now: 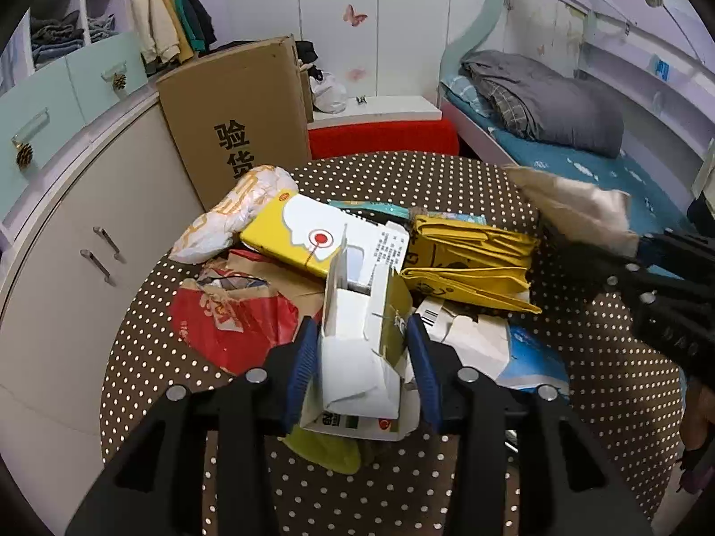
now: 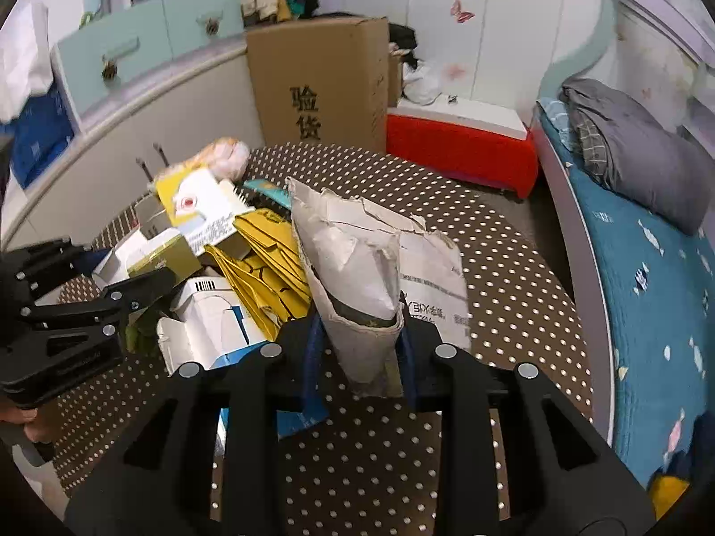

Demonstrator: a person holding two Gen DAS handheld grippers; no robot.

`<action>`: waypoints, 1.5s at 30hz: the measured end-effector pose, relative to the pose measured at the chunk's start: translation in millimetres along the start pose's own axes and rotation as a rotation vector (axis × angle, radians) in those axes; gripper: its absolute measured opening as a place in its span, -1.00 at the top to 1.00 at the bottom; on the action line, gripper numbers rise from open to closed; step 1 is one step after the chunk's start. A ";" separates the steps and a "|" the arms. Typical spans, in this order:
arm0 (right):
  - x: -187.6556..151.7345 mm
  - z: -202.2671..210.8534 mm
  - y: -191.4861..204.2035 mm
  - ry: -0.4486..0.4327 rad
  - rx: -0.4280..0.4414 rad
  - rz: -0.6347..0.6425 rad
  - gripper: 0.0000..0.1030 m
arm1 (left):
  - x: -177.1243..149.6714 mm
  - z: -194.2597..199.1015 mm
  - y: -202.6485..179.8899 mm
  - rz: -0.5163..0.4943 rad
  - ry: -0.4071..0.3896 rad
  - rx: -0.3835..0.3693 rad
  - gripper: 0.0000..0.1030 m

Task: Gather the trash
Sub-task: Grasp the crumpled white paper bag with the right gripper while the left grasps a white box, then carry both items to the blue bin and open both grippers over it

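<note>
A heap of trash lies on the round brown polka-dot table (image 1: pixel 447 178). My left gripper (image 1: pixel 363 348) is shut on a torn white and olive carton (image 1: pixel 357 357) at the near side of the heap. My right gripper (image 2: pixel 359 344) is shut on a crumpled grey-white paper mailer bag (image 2: pixel 357 268) and holds it upright above the table (image 2: pixel 491 268); the bag also shows in the left wrist view (image 1: pixel 576 205). In the heap are a yellow and white box (image 1: pixel 308 236), folded yellow paper bags (image 1: pixel 469 263), a red paper bag (image 1: pixel 232 317) and a white and blue carton (image 2: pixel 210 326).
A tall cardboard box (image 1: pixel 237 116) stands behind the table beside white curved cabinets (image 1: pixel 89 205). A red and white bench (image 2: pixel 460 143) sits at the back. A bed (image 2: pixel 648 268) with a grey blanket runs along the right. A crumpled white and orange plastic bag (image 1: pixel 228 214) lies at the heap's left.
</note>
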State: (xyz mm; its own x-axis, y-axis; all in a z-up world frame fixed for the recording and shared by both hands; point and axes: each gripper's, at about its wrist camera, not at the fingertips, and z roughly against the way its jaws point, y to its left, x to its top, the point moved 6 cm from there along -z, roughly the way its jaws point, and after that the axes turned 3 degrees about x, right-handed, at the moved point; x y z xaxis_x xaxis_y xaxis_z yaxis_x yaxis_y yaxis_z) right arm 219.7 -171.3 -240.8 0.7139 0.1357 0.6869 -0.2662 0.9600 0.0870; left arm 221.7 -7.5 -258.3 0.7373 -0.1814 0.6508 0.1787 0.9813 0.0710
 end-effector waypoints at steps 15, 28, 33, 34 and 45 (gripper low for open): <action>-6.8 80.8 -60.1 -0.147 0.112 -0.200 0.45 | 23.2 81.4 -23.3 0.044 -0.147 -0.067 0.22; -66.1 133.6 -196.4 -0.210 0.081 -0.507 0.45 | 60.4 88.5 -165.1 -0.086 -0.158 -0.292 0.22; -122.5 101.0 -260.8 -0.112 0.021 -0.663 0.45 | 60.0 63.7 -235.0 -0.180 -0.102 -0.361 0.22; -136.6 87.6 -272.9 -0.079 0.014 -0.697 0.45 | 59.6 56.5 -251.0 -0.201 -0.086 -0.374 0.22; -263.4 -45.7 -357.6 0.172 0.017 -0.990 -0.22 | 39.7 -14.0 -372.6 -0.379 0.087 -0.436 0.22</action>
State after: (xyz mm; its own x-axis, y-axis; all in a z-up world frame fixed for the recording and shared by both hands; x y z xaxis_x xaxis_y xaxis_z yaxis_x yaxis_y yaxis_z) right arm 156.5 -539.1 -485.8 0.7023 -0.6870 0.1864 0.4897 0.6563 0.5739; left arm 193.4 -381.3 -269.5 0.6174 -0.5372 0.5746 0.6782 0.7336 -0.0429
